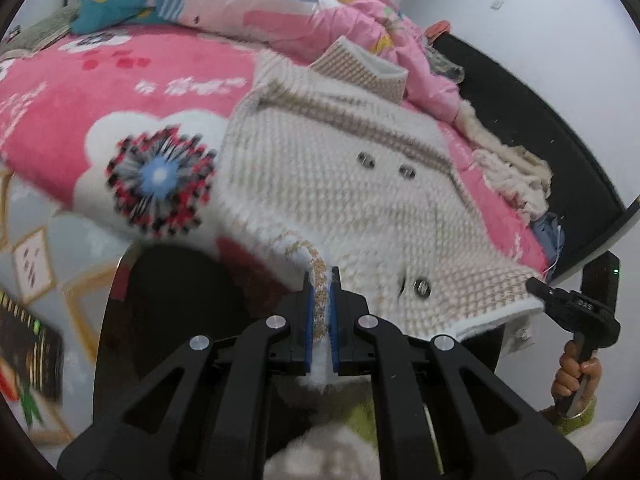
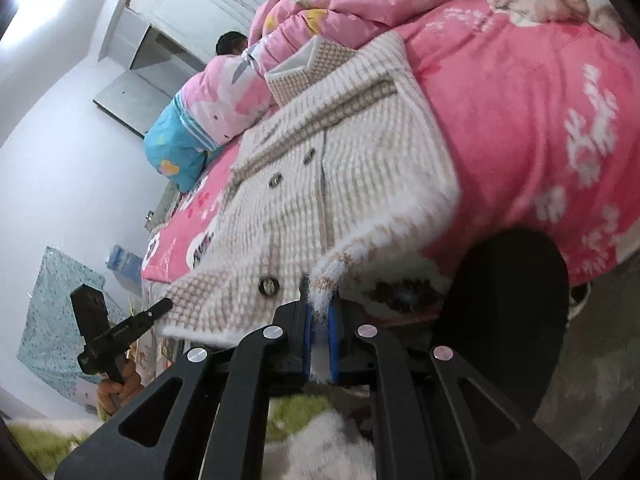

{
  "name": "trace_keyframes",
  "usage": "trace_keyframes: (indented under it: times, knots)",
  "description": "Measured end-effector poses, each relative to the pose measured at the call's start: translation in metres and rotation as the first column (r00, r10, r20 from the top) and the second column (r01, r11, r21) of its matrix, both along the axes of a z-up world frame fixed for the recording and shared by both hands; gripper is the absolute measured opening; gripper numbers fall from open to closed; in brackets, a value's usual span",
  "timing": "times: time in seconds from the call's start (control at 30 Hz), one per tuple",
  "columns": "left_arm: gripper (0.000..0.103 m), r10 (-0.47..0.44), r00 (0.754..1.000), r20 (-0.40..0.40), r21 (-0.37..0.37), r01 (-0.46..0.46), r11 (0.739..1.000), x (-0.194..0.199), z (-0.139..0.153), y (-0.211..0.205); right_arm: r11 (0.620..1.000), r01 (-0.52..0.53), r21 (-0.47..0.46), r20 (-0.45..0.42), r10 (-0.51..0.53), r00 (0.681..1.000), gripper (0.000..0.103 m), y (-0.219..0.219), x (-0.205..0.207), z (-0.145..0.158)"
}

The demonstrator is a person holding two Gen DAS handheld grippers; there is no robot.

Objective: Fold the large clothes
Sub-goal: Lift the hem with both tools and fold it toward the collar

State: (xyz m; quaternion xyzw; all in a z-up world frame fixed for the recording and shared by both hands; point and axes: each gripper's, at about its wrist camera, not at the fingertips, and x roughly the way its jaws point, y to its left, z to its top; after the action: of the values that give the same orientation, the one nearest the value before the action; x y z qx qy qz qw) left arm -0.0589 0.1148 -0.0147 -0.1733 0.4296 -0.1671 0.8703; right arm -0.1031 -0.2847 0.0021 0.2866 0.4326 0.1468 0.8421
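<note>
Here, left gripper clenched on one hem corner of the cream knit coat; right gripper clenched on the other. Spread button-side up on the pink bed, long axis from hem near the bed's edge to collar at the far quilt.

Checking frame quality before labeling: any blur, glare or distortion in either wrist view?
Left wrist: heavy fisheye bending, motion smear on the pink blanket at left, coat soft, left gripper sharp. Right wrist: same bending, blown-out light patch top left, coat hem and floor smeared, right gripper sharp. Dark vignette rings both.
</note>
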Motion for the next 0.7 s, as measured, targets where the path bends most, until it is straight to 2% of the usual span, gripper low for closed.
trace_keyframes:
  times: [0.17,0.3,0.4,0.57,0.63,0.7]
  knots:
    - [0.006,0.016,1.0,0.005,-0.076,-0.015,0.997,0.058,0.015,0.009,0.999,0.039,0.037,0.036,-0.04,0.999,0.007,-0.01,0.063,0.016]
    - [0.007,0.047,0.998,-0.029,-0.085,-0.049,0.995,0.121,0.015,0.014,0.995,0.073,0.071,0.012,-0.074,0.997,0.007,-0.019,0.118,0.009]
    - [0.008,0.053,0.996,-0.073,-0.108,-0.061,0.992,0.162,0.004,0.018,0.988,0.094,0.12,-0.031,-0.091,0.995,0.008,-0.028,0.16,-0.009]
    - [0.012,0.091,0.98,-0.176,-0.077,-0.106,0.991,0.217,-0.03,0.02,0.97,0.145,0.194,-0.14,-0.119,0.983,0.011,-0.049,0.214,-0.057]
    - [0.017,0.097,0.973,-0.21,-0.089,-0.118,0.989,0.228,-0.04,0.024,0.958,0.154,0.241,-0.179,-0.112,0.977,0.013,-0.057,0.227,-0.076]
    - [0.026,0.094,0.97,-0.225,-0.112,-0.122,0.986,0.234,-0.044,0.027,0.941,0.164,0.297,-0.209,-0.104,0.972,0.016,-0.066,0.235,-0.091]
